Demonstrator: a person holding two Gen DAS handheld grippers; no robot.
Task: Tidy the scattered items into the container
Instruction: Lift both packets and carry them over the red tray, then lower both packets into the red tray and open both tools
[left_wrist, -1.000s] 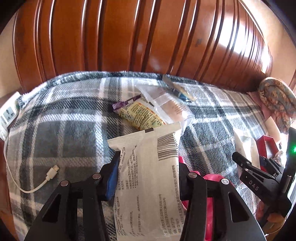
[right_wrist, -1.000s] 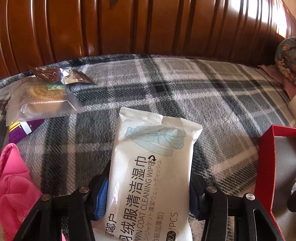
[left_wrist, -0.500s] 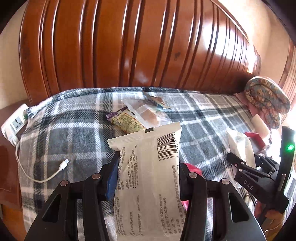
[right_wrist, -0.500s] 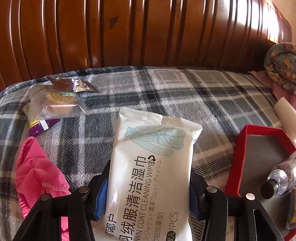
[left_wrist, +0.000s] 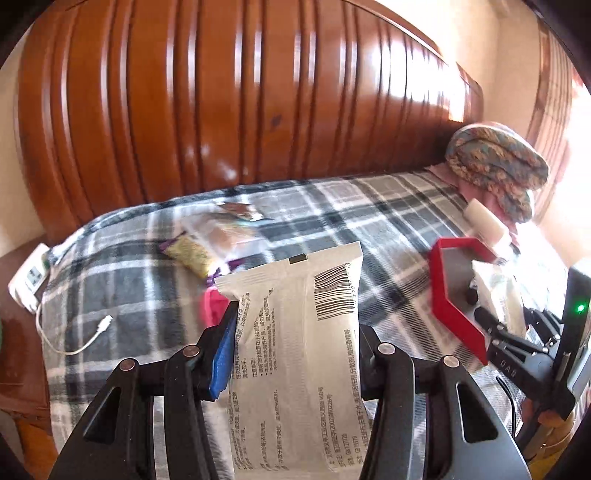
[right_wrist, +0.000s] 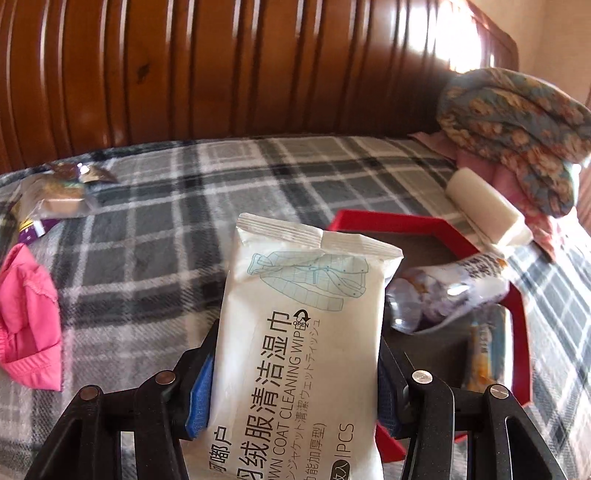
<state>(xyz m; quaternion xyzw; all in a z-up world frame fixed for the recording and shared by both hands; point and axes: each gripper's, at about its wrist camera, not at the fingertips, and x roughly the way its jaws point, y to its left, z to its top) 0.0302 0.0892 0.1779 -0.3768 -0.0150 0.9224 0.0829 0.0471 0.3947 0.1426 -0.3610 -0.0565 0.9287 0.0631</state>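
My left gripper (left_wrist: 295, 343) is shut on a white wipes pack (left_wrist: 295, 354), back side up, held above the plaid blanket (left_wrist: 129, 280). My right gripper (right_wrist: 295, 365) is shut on a second white cleaning-wipes pack (right_wrist: 306, 332), close to the left rim of the red hexagonal box (right_wrist: 517, 325), which also shows at the right of the left wrist view (left_wrist: 454, 314). The box holds a shiny tube-like packet (right_wrist: 447, 288) and another wrapper (right_wrist: 484, 354). Snack packets (left_wrist: 214, 240) and a pink cloth (right_wrist: 29, 321) lie on the blanket.
A wooden headboard (left_wrist: 221, 110) rises behind the bed. A folded patterned quilt (right_wrist: 517, 129) and a white roll (right_wrist: 487, 210) lie right of the box. A white cable (left_wrist: 85, 339) and power strip (left_wrist: 27, 277) sit at the left edge.
Both grippers rose and swung right with their packs. The red box came into fuller view, and the right pack now sits by its left rim.
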